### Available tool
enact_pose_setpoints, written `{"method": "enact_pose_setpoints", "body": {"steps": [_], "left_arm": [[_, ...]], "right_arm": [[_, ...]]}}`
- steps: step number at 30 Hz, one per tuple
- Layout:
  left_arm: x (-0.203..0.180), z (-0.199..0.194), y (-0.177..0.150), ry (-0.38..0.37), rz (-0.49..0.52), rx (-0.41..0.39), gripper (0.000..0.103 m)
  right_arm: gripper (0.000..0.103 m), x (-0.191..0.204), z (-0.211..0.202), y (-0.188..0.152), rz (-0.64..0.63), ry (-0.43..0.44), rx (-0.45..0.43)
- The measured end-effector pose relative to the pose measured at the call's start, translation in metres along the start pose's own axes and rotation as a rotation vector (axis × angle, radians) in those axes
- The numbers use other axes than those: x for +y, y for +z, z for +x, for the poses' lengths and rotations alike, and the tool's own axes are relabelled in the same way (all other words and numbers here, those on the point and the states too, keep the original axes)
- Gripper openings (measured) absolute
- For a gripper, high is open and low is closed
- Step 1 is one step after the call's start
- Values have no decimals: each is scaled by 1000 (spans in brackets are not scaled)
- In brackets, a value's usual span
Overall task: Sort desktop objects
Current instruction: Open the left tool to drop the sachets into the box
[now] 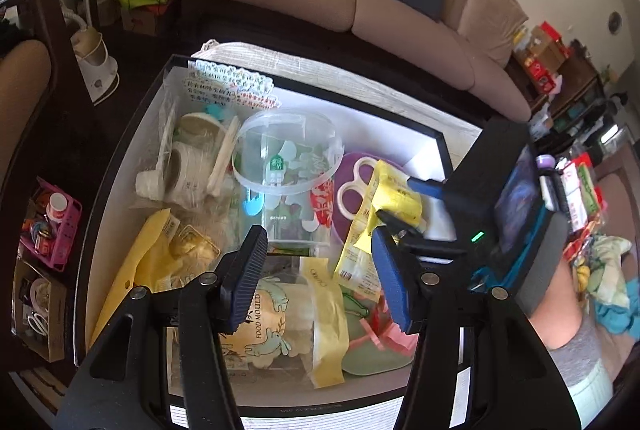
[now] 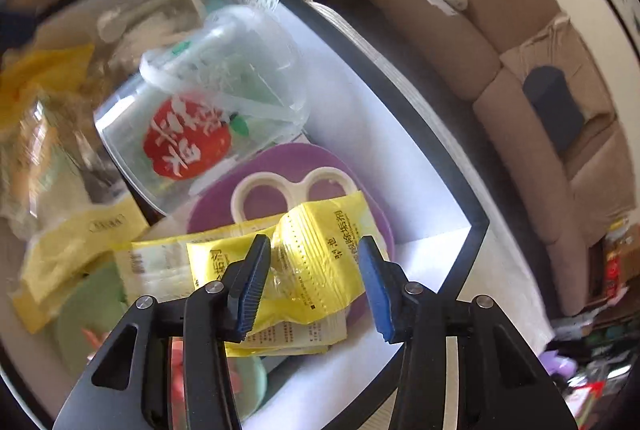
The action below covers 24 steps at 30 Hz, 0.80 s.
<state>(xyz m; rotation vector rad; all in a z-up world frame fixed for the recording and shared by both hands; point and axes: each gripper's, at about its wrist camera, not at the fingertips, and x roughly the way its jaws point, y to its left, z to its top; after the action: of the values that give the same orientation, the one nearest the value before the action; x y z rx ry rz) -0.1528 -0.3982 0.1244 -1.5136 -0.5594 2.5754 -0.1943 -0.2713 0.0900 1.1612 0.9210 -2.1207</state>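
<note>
Both grippers, left [image 1: 320, 278] and right [image 2: 314, 284], gape empty; the slick yellow packet [image 2: 316, 262] at lower centre may slip when pinched.

Right wrist view: left side is smearing w/ motion blur, so the yellow bags [image 2: 44, 77] there aren't readable. Yellow sachet [image 2: 308, 270] is covering the lower part of the white scissors [image 2: 288, 189]. Left wrist view: clear tub [image 1: 288, 169] is hiding items behind it; the food mould pack [image 1: 260, 326] is sitting partly behind the left tool [image 1: 316, 278].
</note>
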Motion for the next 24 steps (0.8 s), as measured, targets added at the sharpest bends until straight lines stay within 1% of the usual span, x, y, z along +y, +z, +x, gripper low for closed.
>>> {"method": "enact_pose_setpoints", "body": {"steps": [2,3,4,5,6,7,8,11,12,13,14,15,17,19,21,24], "left_arm": [[-4,2,-8,-27,10,12,52],[-7,3,-12,-28,20,15,52],[-11,2,-17,-23,31,12,52],[-16,1,-22,-16,43,9,55],[-20,1,-27,-14,52,5,61],[-23,0,-32,-15,57,2,63],[-27,-1,-37,-12,62,-1,67],[-40,-7,-51,23,102,-24,81],[-45,-10,-57,46,118,-38,87],[-49,-13,-62,66,133,-47,91],[-54,-15,-67,81,148,-53,96],[-58,-16,-71,94,163,-54,100],[-63,-19,-79,129,187,-52,101],[-67,-24,-85,160,197,-57,101],[-68,-31,-91,171,191,-68,102],[-67,-44,-101,176,181,-72,102]], "right_arm": [[50,-21,-22,-5,107,50,-70],[53,-34,-34,-10,171,79,-108],[61,-45,-46,-16,232,114,-143],[66,-55,-55,-22,283,148,-171],[75,-62,-64,-30,327,186,-195],[81,-68,-72,-38,356,224,-214],[81,-71,-78,-44,371,250,-224],[85,-64,-93,-63,359,233,-222],[92,-59,-98,-67,354,227,-224],[100,-55,-103,-71,351,224,-224],[103,-50,-108,-75,347,231,-228],[103,-45,-112,-78,341,241,-231],[103,-32,-116,-85,330,240,-226],[103,-21,-117,-90,328,260,-217],[103,-13,-117,-94,339,254,-207],[103,-6,-127,-101,361,274,-221]]}}
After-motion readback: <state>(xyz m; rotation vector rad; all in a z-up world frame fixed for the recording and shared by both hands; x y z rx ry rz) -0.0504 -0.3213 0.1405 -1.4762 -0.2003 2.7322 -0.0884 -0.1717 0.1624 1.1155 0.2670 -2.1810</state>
